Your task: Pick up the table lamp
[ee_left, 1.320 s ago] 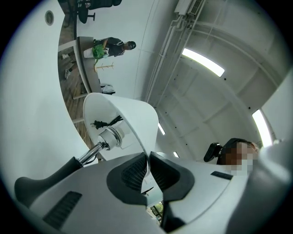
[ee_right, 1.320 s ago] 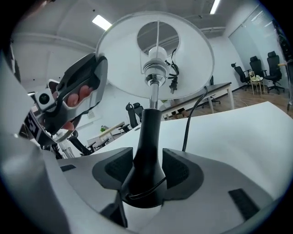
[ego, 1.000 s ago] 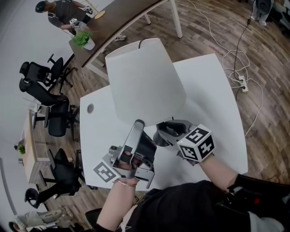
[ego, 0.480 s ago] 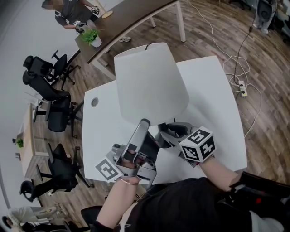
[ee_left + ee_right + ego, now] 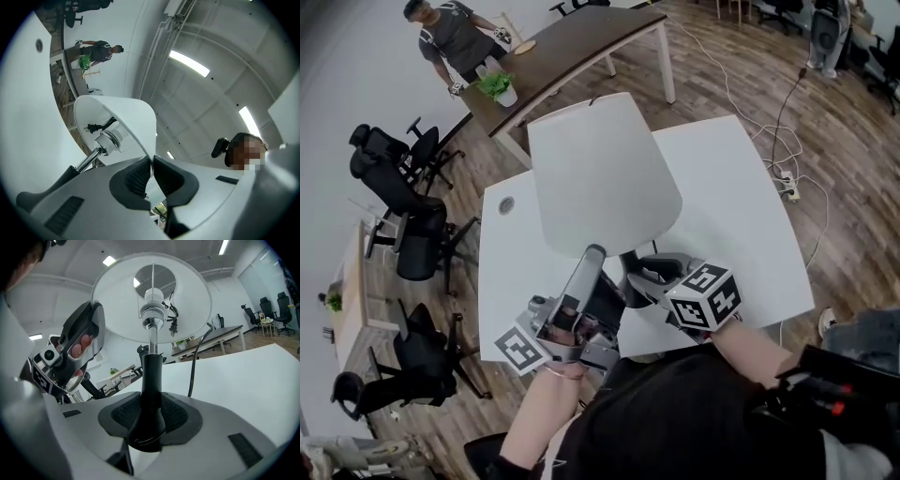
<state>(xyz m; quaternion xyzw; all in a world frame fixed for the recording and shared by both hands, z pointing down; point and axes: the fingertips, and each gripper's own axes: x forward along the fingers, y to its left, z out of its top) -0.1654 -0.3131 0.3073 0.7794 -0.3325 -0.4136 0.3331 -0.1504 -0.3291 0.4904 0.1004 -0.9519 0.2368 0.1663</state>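
Note:
The table lamp has a white conical shade on a chrome rod with a black stem. It is held above the white table. My left gripper points up and is shut on the shade's lower rim, which is pinched thin between the pads. My right gripper is shut on the black stem, with a pad on each side. Seen from the right gripper view, the left gripper reaches the shade's edge. The lamp's black cord hangs down, with its plug tucked inside the shade.
A dark brown desk with a potted plant stands beyond the table, and a person is beside it. Black office chairs are on the left. A power strip and cables lie on the wooden floor at the right.
Both grippers and the lamp have moved together toward the table's far edge and slightly upward. The shade now overlaps the table's back edge. Both grips are unchanged.

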